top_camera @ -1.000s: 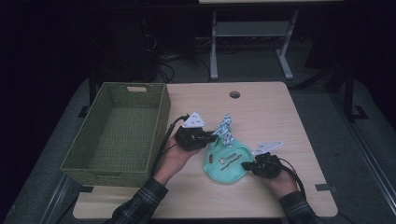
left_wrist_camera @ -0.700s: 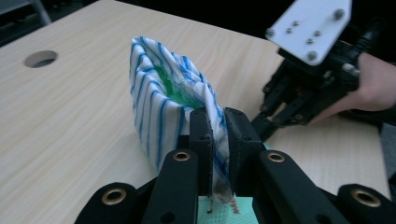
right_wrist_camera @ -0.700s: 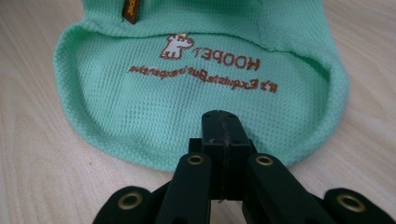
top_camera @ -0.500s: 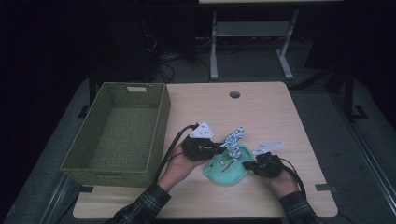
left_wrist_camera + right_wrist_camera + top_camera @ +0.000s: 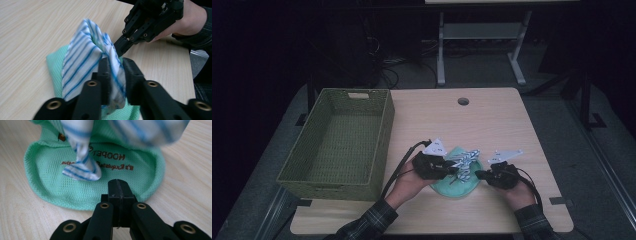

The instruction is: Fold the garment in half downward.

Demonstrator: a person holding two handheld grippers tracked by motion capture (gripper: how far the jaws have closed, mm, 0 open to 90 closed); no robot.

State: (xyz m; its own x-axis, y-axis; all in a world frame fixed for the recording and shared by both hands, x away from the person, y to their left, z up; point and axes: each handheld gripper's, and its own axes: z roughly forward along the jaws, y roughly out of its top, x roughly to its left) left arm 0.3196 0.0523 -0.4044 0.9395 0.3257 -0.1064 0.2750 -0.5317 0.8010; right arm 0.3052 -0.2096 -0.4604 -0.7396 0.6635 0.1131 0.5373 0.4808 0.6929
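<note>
Right of the empty green basket (image 5: 337, 142), the left gripper (image 5: 115, 75) has the blue-striped cloth (image 5: 85, 62) between its jaws, which have just been opening, likely to let it settle onto the mint-green cloth (image 5: 457, 181) beneath. That hand lies low, jaws pointing away from the basket. On the green cloth's far side from the basket, the right gripper (image 5: 117, 192) rests with its jaws fully closed and empty, aimed at the cloth's rim, perhaps to pin it.
</note>
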